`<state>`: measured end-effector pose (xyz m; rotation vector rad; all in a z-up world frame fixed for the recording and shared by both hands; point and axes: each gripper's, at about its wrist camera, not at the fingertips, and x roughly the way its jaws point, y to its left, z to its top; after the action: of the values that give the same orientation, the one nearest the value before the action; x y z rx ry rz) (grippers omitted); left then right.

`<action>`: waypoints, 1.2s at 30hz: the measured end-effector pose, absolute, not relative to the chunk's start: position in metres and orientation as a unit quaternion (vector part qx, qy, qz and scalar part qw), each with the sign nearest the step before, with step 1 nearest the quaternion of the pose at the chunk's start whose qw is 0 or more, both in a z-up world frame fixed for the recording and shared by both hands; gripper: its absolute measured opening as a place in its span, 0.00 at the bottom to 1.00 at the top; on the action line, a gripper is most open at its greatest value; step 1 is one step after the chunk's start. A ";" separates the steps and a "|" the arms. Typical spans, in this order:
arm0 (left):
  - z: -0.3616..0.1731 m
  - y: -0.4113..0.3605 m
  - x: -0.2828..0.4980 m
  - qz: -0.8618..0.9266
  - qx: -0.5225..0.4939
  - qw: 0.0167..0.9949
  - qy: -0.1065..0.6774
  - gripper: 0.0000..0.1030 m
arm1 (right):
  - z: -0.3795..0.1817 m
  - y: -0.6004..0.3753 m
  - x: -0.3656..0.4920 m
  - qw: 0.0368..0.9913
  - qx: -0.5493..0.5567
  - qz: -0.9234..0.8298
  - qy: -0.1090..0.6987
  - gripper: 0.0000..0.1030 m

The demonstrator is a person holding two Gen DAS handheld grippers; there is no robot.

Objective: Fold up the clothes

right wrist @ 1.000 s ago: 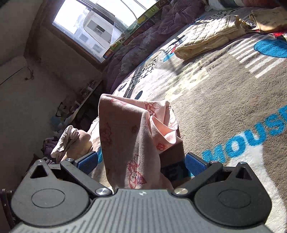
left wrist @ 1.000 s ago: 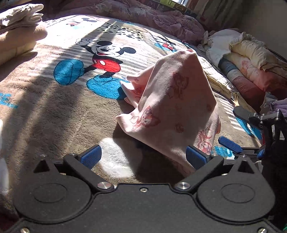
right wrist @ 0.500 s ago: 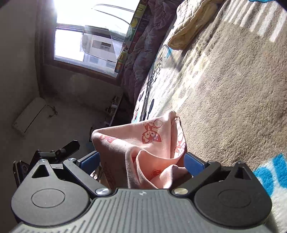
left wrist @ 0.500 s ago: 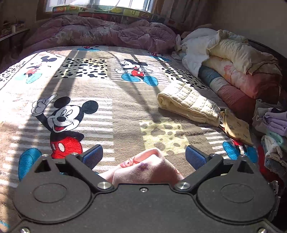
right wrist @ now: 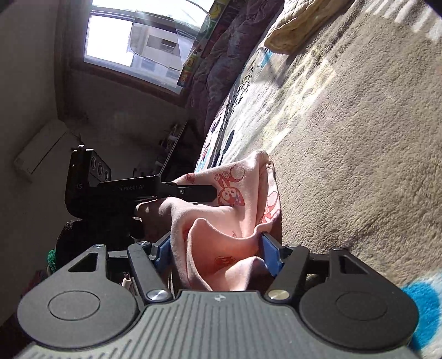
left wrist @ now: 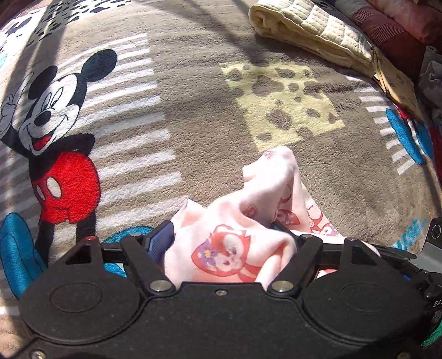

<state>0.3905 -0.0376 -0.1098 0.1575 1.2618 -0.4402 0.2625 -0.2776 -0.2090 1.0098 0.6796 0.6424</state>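
A pink cloth [left wrist: 248,218] with red cartoon prints lies bunched on the Mickey Mouse blanket [left wrist: 193,110]. My left gripper [left wrist: 221,234] has its jaws drawn in around a thick wad of it, and the fabric fills the gap between the blue pads [left wrist: 161,243]. In the right wrist view the same pink cloth [right wrist: 221,226] is pinched between the pads of my right gripper [right wrist: 215,245]. The left gripper [right wrist: 193,190] shows there side-on at the cloth's far edge, with a hand [right wrist: 149,215] behind it. Cloth hides the pad faces.
A folded cream quilted blanket [left wrist: 312,36] lies on the bed ahead, seen also as a cream roll [right wrist: 298,30]. Stacked bedding [left wrist: 400,24] lines the right side. A purple duvet [right wrist: 221,69] lies along the window [right wrist: 143,36].
Both grippers have come down close to the cloth and their jaws have narrowed onto it. The cloth, tented up a second ago, is now bunched between the fingers.
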 end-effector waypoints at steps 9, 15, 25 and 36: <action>-0.080 -0.036 0.368 -0.242 0.085 0.806 0.534 0.16 | -0.201 -0.257 0.271 0.788 0.412 0.334 0.312 0.25; -0.025 -0.037 0.369 -0.264 0.063 0.863 0.426 0.14 | -0.168 -0.268 0.281 0.811 0.398 0.359 0.236 0.19; 0.043 -0.042 0.370 -0.258 0.008 0.953 0.156 0.15 | -0.054 -0.291 0.299 0.942 0.187 0.277 0.023 0.17; -0.065 -0.025 0.316 -0.234 0.063 0.944 0.225 0.16 | -0.093 -0.284 0.320 0.948 0.089 0.275 0.132 0.36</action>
<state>0.3165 -0.0250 -0.0646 0.1292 0.4588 -0.4761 0.3200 -0.2840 -0.0935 0.1818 0.2696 0.5587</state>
